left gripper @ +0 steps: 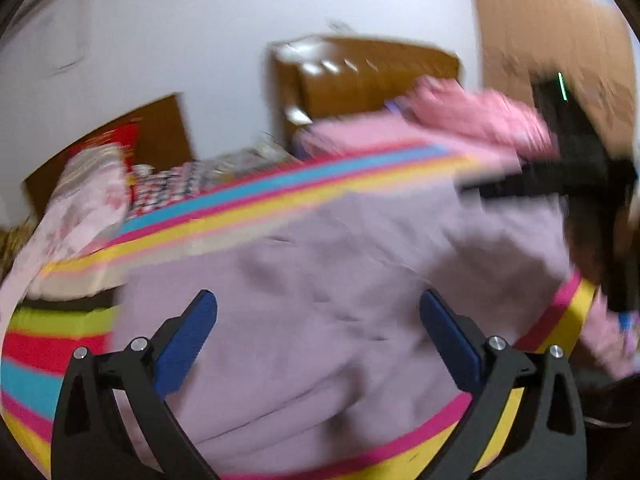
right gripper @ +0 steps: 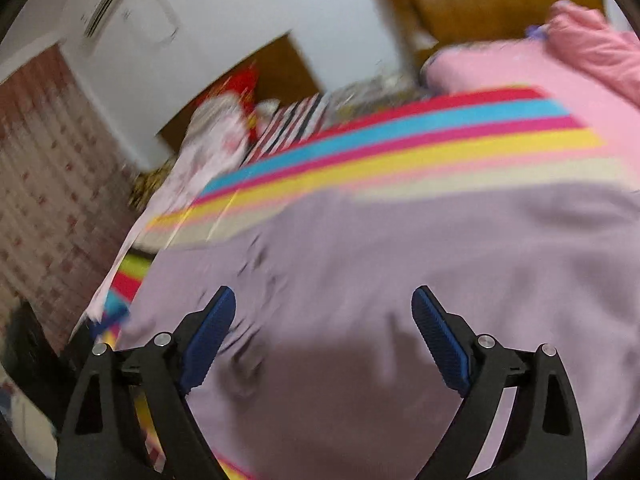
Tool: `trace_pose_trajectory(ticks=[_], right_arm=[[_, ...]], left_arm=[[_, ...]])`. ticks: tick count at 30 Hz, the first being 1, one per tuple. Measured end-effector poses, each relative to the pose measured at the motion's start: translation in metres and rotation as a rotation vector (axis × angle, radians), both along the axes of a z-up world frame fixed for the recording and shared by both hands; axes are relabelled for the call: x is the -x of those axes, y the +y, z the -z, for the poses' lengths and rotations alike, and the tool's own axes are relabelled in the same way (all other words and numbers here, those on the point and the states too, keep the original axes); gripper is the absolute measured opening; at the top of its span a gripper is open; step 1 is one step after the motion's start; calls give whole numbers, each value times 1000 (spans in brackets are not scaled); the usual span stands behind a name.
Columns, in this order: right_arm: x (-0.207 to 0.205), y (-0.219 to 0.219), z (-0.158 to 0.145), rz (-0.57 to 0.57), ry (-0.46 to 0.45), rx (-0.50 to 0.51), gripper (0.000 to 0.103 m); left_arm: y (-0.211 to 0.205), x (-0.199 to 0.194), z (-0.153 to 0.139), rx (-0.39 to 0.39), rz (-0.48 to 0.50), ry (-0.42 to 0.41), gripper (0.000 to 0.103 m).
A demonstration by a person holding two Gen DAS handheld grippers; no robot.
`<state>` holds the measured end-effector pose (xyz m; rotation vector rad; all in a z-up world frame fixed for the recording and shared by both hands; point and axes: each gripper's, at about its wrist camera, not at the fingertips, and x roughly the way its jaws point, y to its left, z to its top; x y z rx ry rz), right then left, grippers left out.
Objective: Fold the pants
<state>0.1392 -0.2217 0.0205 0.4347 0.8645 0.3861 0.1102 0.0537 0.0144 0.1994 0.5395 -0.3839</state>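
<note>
Pale lilac pants lie spread on a bed with a rainbow-striped cover; they also fill the lower half of the right wrist view. My left gripper is open and empty, hovering over the pants' middle. My right gripper is open and empty, also above the fabric, casting a shadow on it. The right gripper's black body shows at the right edge of the left wrist view. Both views are motion-blurred.
A pink quilt and pink garment lie at the bed's far side by a brown wooden headboard. A floral white cloth hangs at the left edge. A brown door and white wall stand behind.
</note>
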Motion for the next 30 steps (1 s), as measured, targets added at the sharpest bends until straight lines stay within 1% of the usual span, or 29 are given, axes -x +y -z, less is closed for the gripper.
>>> trace_pose_trajectory(ticks=[1, 2, 3, 5, 6, 7, 8, 9, 10, 11, 12, 13, 15, 17, 18, 19, 21, 23, 24, 25, 26, 27, 28, 30], right_arm=[[0, 14, 4, -53, 25, -29, 90], [1, 27, 7, -101, 53, -47, 90], [2, 37, 10, -135, 79, -53, 90], [6, 59, 19, -210, 147, -39, 89], [6, 63, 20, -210, 156, -24, 87], [9, 66, 18, -169, 134, 26, 83], [10, 66, 14, -146, 103, 59, 80], [10, 68, 8, -135, 72, 79, 79], [9, 68, 1, -128, 37, 83, 74], [9, 69, -6, -138, 22, 52, 70], [8, 72, -10, -166, 25, 8, 69], [6, 77, -10, -194, 42, -22, 67], [1, 84, -7, -215, 78, -17, 64], [-3, 93, 3, -215, 124, -18, 60], [-8, 95, 11, -197, 153, -27, 58], [-11, 95, 15, -184, 160, -31, 55], [-23, 94, 26, -148, 178, -53, 50], [-30, 96, 30, -118, 184, -81, 38], [-33, 96, 29, -103, 173, -80, 32], [-33, 98, 26, -97, 161, -78, 18], [-27, 97, 18, -101, 135, -76, 15], [-18, 95, 10, -107, 107, -68, 14], [-9, 98, -7, -123, 58, -56, 14], [1, 98, -28, -137, 10, -71, 14]], left_arm=[[22, 2, -5, 32, -59, -4, 101], [40, -5, -10, 43, -121, 4, 101], [63, -4, -6, 40, -208, 23, 101], [92, 2, 5, 25, -305, 60, 101], [104, 8, 11, 14, -346, 82, 101], [115, 11, 19, 3, -387, 102, 101], [123, 15, 25, 4, -412, 113, 101], [129, 21, 27, 9, -418, 113, 101], [132, 26, 28, 21, -424, 104, 101], [131, 29, 27, 34, -419, 87, 101], [131, 32, 24, 40, -406, 68, 101], [129, 27, 23, 36, -394, 54, 101], [117, 20, 25, -11, -372, 33, 101], [116, 14, 31, -47, -357, 52, 101], [117, 12, 34, -59, -349, 68, 101], [117, 9, 39, -60, -337, 85, 101], [120, 8, 45, -38, -322, 103, 101], [129, 5, 50, 10, -315, 133, 101], [134, 5, 51, 41, -312, 147, 101], [136, 4, 52, 52, -310, 151, 102], [139, 4, 51, 51, -312, 149, 102], [139, 4, 50, 42, -318, 141, 102], [139, 7, 46, 24, -331, 117, 102], [141, 11, 38, 16, -341, 83, 101]])
